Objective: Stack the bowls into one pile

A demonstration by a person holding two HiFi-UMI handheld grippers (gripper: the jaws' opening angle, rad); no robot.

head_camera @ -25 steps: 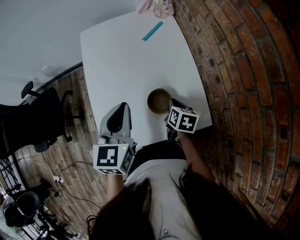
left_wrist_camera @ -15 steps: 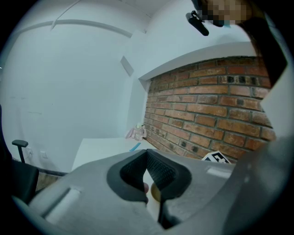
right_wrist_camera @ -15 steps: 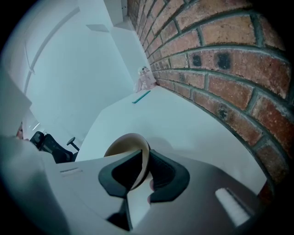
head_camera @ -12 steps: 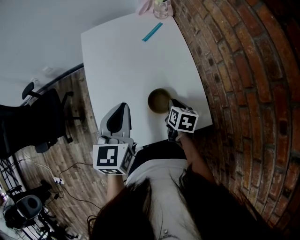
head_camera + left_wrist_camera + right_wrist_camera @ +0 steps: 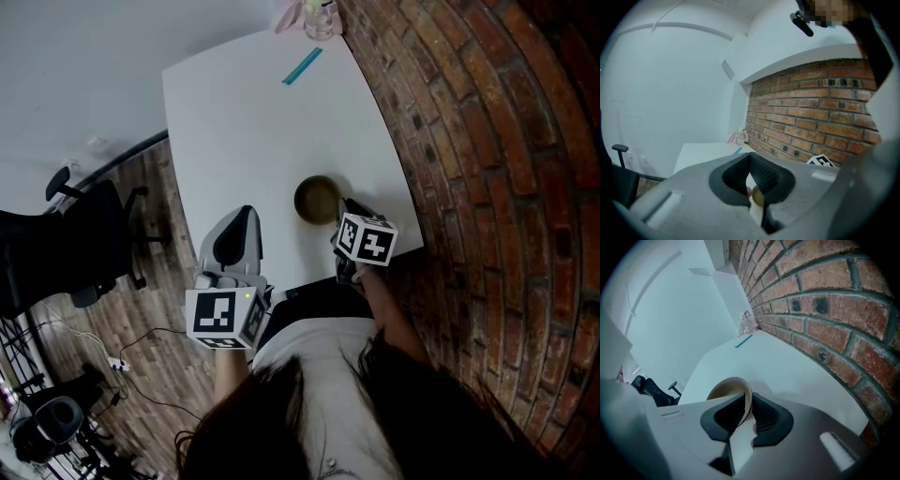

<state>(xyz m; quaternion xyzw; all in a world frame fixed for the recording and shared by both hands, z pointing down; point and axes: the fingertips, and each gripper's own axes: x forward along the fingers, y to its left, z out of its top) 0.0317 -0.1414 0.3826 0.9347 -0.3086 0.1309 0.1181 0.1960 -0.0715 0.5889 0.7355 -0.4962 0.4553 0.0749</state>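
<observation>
Almost nothing has moved over the last second. The right gripper (image 5: 749,403) stays clamped on the near rim of the brown bowl (image 5: 318,199), which sits on the white table (image 5: 244,122) toward the brick-wall side. Only one bowl shows and it is empty inside; whether others nest under it cannot be told, so stacking looks done or stalled. The left gripper (image 5: 751,161) has its jaws together on nothing and hangs at the table's near edge. The far jar (image 5: 323,17) has unclear contents.

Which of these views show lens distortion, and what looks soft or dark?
Head view: the brick wall bows strongly, dim at the edge. Left gripper view: black fisheye corners, near jaws soft. Right gripper view: the bowl rim is fairly sharp, the brick wall bends too.
</observation>
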